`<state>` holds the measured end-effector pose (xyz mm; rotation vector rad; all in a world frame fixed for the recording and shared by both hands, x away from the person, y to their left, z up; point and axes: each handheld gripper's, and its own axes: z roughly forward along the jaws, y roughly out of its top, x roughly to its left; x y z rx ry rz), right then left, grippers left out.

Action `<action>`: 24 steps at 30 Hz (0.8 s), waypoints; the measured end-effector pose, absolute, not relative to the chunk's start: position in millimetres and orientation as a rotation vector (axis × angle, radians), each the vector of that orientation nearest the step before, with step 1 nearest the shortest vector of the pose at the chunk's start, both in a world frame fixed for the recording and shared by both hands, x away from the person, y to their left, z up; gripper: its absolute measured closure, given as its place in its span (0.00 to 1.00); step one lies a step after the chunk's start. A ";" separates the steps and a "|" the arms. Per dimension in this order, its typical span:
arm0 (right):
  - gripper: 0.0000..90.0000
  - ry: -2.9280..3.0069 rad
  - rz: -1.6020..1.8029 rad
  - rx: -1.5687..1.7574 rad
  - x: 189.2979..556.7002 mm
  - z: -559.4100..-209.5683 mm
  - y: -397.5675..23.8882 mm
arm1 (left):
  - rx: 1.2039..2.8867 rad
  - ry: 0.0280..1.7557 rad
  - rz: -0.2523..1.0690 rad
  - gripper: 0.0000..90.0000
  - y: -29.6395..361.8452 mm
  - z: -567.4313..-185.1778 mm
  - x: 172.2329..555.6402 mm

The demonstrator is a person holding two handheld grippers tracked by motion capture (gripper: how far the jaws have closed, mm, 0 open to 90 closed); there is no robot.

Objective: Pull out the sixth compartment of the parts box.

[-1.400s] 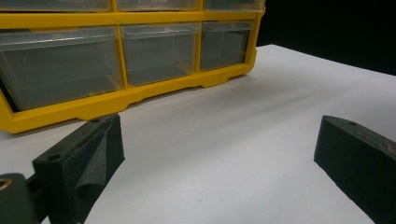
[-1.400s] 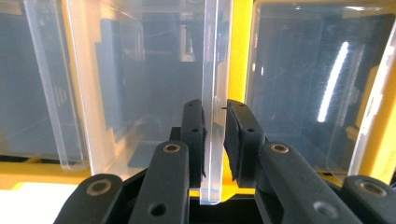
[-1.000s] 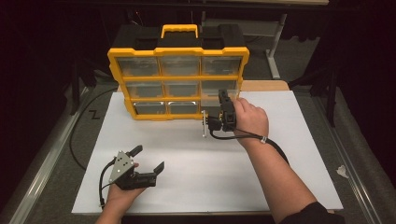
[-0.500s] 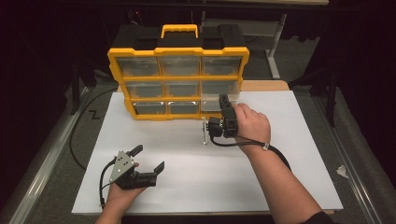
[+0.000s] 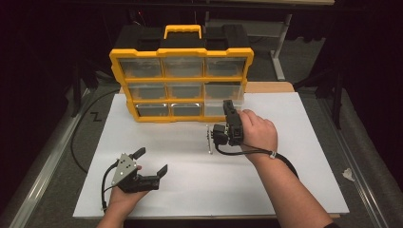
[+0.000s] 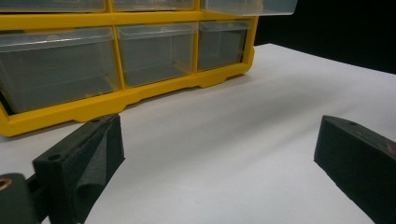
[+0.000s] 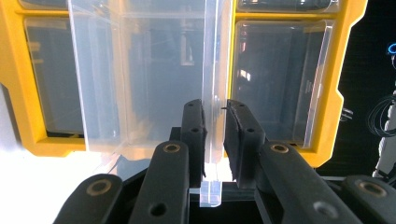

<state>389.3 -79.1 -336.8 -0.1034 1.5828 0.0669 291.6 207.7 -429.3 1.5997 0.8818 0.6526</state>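
A yellow organizer (image 5: 181, 51) with clear drawers stands at the back of the white table top (image 5: 285, 180). Its middle-row right drawer (image 5: 223, 91) sticks out from the case. My right gripper (image 5: 228, 104) is shut on that drawer's clear front lip (image 7: 214, 88), which runs between the black jaws of the right gripper (image 7: 215, 112). At the near left, my left gripper (image 5: 152, 160) rests low over the table, open and holding nothing. From the left gripper (image 6: 217, 126), the organizer's bottom drawers (image 6: 156, 51) are shut and the pulled drawer (image 6: 250, 5) overhangs them.
A black cable (image 5: 76, 142) loops off the table's left edge. A thin pale metal strip (image 5: 209, 138) stands just left of the right gripper's body; I cannot tell whether it belongs to it. Dark floor and table legs (image 5: 278, 57) lie behind the organizer.
The right hand has drifted slightly toward the near side while keeping hold of the drawer lip, and the metal strip moved with it. The left gripper has stayed where it was.
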 end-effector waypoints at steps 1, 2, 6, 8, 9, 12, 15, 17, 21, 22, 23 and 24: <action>0.89 1.583 0.067 -0.103 389.3 -336.8 -79.1 | 1.600 0.882 0.653 0.03 207.7 -429.3 291.6; 0.89 1.582 0.069 -0.104 388.8 -337.4 -79.1 | 1.600 0.882 0.653 0.03 207.7 -429.3 291.5; 0.89 1.579 0.070 -0.103 387.3 -339.2 -79.4 | 1.599 0.882 0.653 0.03 207.8 -429.3 291.4; 0.89 1.580 0.072 -0.099 386.7 -340.4 -79.7 | 1.599 0.882 0.652 0.03 207.9 -429.3 291.4; 0.89 1.578 0.071 -0.106 386.2 -341.0 -80.0 | 1.599 0.882 0.652 0.03 207.8 -429.3 291.4; 0.89 1.577 0.072 -0.109 385.9 -341.8 -80.6 | 1.599 0.882 0.652 0.03 207.7 -429.3 291.3; 0.89 1.574 0.073 -0.108 385.6 -342.5 -81.6 | 1.604 0.880 0.654 0.03 208.1 -429.2 291.3; 0.89 1.571 0.071 -0.111 385.5 -343.1 -82.0 | 1.604 0.880 0.654 0.03 208.1 -429.2 291.3; 0.88 1.566 0.076 -0.109 385.4 -344.2 -82.2 | 1.607 0.878 0.654 0.03 207.6 -429.3 291.4; 0.88 1.565 0.078 -0.107 385.5 -344.3 -82.3 | 1.608 0.878 0.653 0.03 207.4 -429.4 291.6; 0.84 1.568 0.080 -0.109 386.0 -344.0 -82.3 | 1.611 0.877 0.653 0.03 207.3 -429.5 291.7; 0.79 1.580 0.077 -0.101 386.4 -344.6 -82.2 | 1.612 0.877 0.652 0.03 207.2 -429.6 291.9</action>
